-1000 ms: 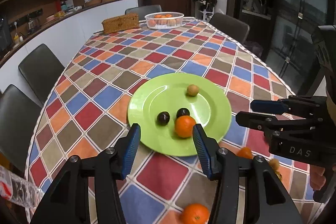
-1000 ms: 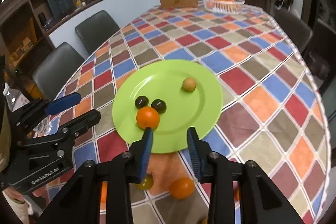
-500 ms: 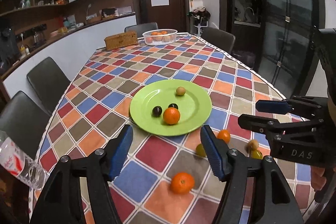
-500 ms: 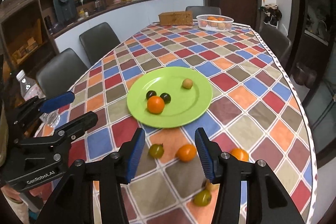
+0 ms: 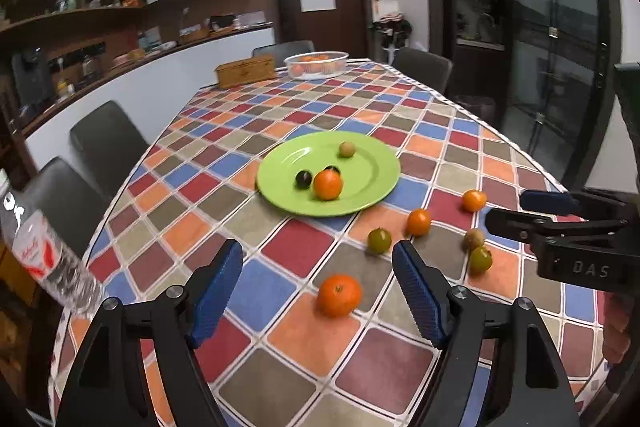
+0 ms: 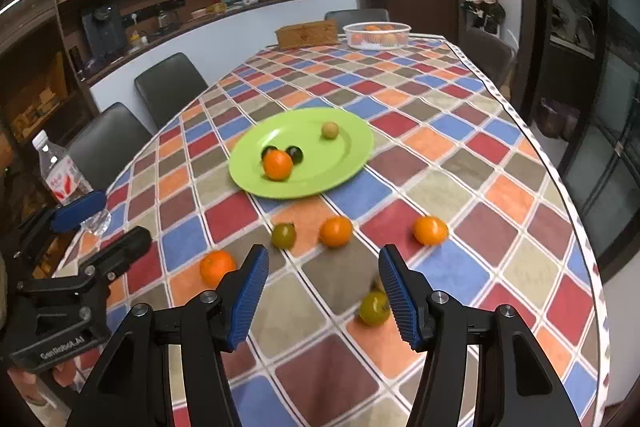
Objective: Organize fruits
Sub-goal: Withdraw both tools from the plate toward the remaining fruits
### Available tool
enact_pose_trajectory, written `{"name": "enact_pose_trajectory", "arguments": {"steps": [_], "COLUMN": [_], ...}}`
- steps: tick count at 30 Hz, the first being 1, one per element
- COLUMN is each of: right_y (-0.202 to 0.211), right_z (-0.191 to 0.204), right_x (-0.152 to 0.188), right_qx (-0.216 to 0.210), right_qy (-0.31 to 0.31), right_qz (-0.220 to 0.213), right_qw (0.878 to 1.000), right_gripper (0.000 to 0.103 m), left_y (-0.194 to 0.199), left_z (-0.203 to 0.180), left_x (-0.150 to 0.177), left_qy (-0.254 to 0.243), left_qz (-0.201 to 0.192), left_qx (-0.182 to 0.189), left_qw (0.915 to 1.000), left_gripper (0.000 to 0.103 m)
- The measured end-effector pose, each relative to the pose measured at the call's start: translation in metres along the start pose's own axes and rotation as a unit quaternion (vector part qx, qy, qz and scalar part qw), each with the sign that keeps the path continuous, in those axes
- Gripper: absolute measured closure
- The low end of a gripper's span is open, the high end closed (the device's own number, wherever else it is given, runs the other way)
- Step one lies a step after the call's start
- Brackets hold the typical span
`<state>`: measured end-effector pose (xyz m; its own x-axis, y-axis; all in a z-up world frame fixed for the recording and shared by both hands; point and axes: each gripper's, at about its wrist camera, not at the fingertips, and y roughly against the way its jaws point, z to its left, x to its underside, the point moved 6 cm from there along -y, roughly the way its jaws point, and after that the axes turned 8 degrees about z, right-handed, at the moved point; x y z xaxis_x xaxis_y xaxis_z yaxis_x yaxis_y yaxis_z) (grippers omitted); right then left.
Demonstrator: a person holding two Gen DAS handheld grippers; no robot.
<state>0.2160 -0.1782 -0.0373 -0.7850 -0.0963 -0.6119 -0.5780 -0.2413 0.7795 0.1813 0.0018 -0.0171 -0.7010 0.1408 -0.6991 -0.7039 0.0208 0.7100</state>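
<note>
lying between the left gripper's (image 5: 318,291) spread jaws, an orange (image 5: 339,295).

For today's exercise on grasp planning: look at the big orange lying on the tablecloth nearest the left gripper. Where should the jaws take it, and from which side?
Grip the orange across its widest middle, coming down from above and in front with the left gripper. It is round, sits free on the tablecloth, and no other fruit touches it, so both sides are clear; the open jaws already stand either side of it.
</note>
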Motion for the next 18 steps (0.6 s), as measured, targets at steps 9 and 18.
{"name": "enact_pose_trajectory", "arguments": {"steps": [9,18], "right_y": [-0.016,-0.035], "right_z": [-0.018,-0.024], "right_x": [0.027,0.045], "right_qx": [0.016,0.035], "right_qy": [-0.029,-0.037], "right_qz": [0.027,0.04], "right_qw": [0.999,0.998], "right_gripper": [0.045,0.045], "left_y": [-0.015,-0.039], "left_z": [0.001,0.004], "left_x": [0.025,0.046], "left_qy": [0.026,0.036], "left_qz": [0.028,0.066], "left_qx": [0.008,0.014], "left_qw": [0.9992,0.9971], "left_gripper": [0.026,0.026]}}
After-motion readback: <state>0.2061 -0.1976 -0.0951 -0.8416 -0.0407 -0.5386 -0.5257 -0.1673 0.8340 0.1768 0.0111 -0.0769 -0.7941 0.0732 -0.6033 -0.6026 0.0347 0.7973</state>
